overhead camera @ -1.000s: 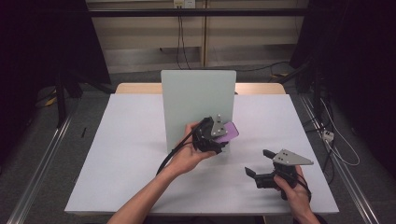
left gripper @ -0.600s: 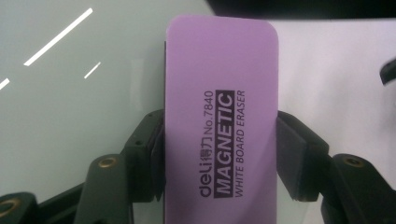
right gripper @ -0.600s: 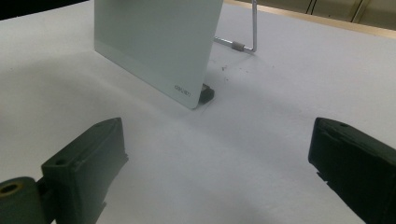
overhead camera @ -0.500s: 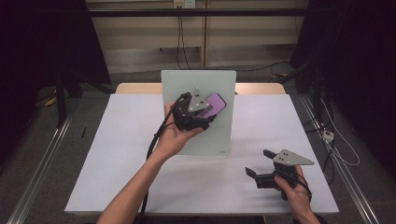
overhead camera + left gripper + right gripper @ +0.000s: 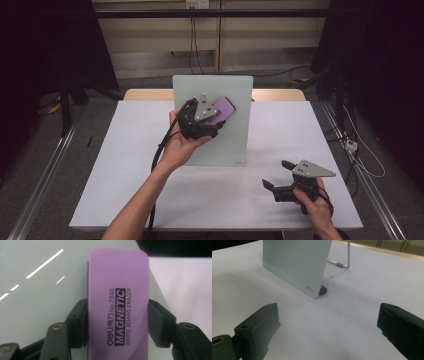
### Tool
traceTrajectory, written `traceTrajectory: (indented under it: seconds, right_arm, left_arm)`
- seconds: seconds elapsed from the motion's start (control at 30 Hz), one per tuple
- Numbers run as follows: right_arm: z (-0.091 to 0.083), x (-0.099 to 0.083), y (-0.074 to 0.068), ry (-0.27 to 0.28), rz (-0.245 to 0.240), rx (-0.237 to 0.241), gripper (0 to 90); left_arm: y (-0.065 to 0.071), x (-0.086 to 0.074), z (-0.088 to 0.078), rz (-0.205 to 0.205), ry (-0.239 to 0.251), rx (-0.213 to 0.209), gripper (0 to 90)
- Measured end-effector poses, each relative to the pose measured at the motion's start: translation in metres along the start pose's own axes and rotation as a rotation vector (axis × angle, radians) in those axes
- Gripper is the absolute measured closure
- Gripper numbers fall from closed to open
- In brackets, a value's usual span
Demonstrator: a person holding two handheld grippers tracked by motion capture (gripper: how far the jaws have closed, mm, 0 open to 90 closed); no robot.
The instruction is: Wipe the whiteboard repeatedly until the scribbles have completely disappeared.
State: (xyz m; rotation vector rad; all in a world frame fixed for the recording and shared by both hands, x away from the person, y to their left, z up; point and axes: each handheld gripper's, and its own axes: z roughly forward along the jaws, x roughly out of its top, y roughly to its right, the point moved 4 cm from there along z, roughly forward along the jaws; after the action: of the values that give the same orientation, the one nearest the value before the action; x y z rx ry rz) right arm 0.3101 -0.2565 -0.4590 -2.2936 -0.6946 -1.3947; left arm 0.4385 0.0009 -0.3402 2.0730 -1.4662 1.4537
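Observation:
A purple magnetic whiteboard eraser (image 5: pixel 117 302) lies flat against the pale glass whiteboard (image 5: pixel 235 145), which stands upright at the table's middle. My left gripper (image 5: pixel 220 120) is shut on the eraser (image 5: pixel 223 109), its pads (image 5: pixel 81 325) pressing both long sides, near the board's upper part. My right gripper (image 5: pixel 278 176) rests low on the table at the front right, open, with nothing between its fingers (image 5: pixel 259 325). Ahead of it I see the board's lower corner (image 5: pixel 309 287) and its wire stand (image 5: pixel 342 265).
The white table (image 5: pixel 125 165) spreads to all sides of the board. A black cable (image 5: pixel 159 150) hangs from the left gripper. Dark floor, metal rails and wall cables surround the table.
My left hand lifted the eraser from the board's right edge up and leftward onto the board's upper face. It barely moved in the last half second. The right gripper stayed put.

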Motion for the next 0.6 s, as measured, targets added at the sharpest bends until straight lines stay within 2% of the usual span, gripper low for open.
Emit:
traceTrajectory:
  seconds: [0.03, 0.07, 0.17, 0.23, 0.33, 0.47, 0.6]
  right_arm:
    - [0.0, 0.0, 0.0, -0.001, 0.0, 0.0, 3.9]
    - [0.0, 0.0, 0.0, -0.001, 0.001, -0.001, 3.9]
    - [0.0, 0.0, 0.0, -0.002, 0.002, -0.002, 3.8]
    - [0.0, 0.0, 0.0, -0.001, 0.001, -0.003, 3.9]
    - [0.001, 0.0, 0.0, -0.004, 0.001, -0.004, 3.9]
    - [0.001, 0.0, 0.001, -0.001, 0.003, -0.01, 4.0]
    - [0.002, 0.0, 0.0, -0.002, -0.001, -0.006, 3.9]
  left_arm:
    - [0.003, -0.002, 0.001, 0.037, -0.021, 0.007, 40.8]
    - [0.009, -0.006, 0.003, 0.067, -0.047, -0.013, 40.8]
    - [0.018, -0.015, 0.008, 0.086, -0.064, -0.036, 40.8]
    - [0.021, -0.019, 0.009, 0.07, -0.083, -0.072, 40.8]
    - [0.024, -0.026, 0.01, 0.034, -0.084, -0.124, 40.9]
    - [0.028, -0.032, 0.01, -0.01, -0.086, -0.155, 40.9]
    - [0.028, -0.034, 0.004, -0.025, -0.094, -0.175, 40.9]
